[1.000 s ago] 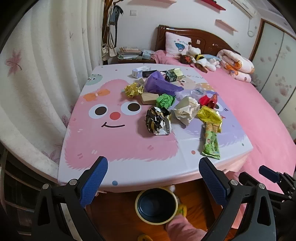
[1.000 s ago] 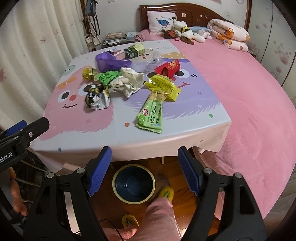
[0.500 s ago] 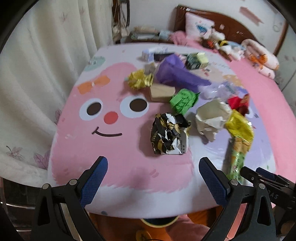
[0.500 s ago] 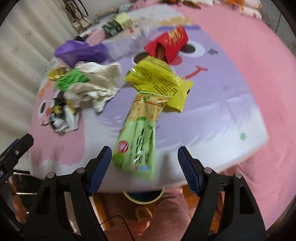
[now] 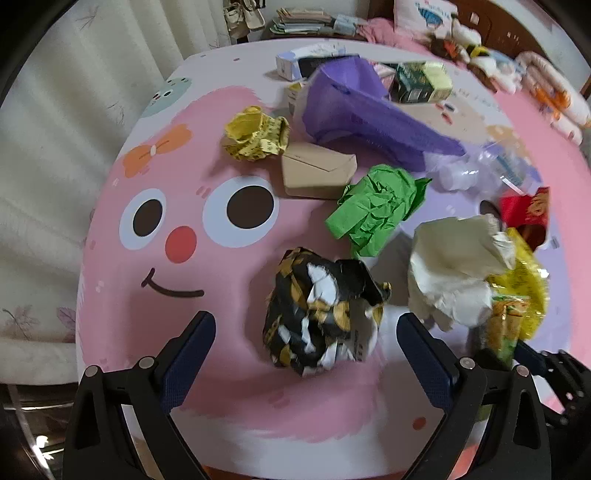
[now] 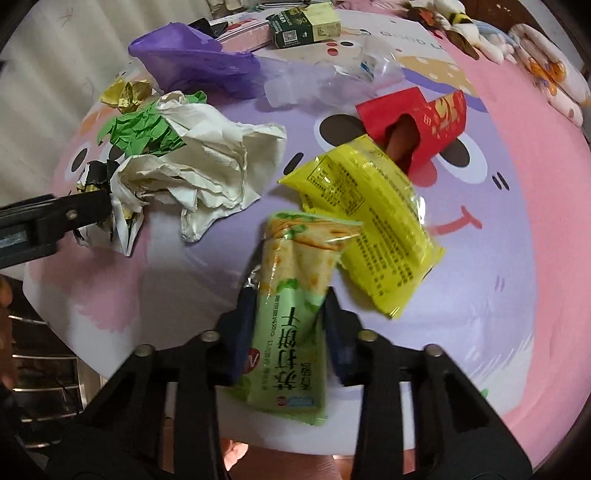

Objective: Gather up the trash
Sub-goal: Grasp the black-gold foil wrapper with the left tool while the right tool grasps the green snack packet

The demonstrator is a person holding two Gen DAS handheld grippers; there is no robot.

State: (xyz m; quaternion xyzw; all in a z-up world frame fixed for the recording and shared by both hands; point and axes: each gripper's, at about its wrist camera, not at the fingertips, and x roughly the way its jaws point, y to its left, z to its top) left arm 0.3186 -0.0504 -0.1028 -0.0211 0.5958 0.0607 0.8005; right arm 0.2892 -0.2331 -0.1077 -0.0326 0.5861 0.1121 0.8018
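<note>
A crumpled black-and-gold wrapper lies on the pink cartoon tablecloth, between the spread fingers of my left gripper, which is open and not touching it. My right gripper is shut on the long green snack packet, gripping its sides near the table's front edge. The packet's far end overlaps a yellow packet. Beside it lies a crumpled white paper.
Farther back lie a green paper ball, a brown box, a yellow wrapper, a purple bag, a red envelope, a clear bottle and a green carton. A curtain hangs left; a pink bed lies right.
Both grippers moved forward over the table, and the floor bin dropped out of view. The right gripper went from open to shut on the green packet. The left now straddles the black-and-gold wrapper.
</note>
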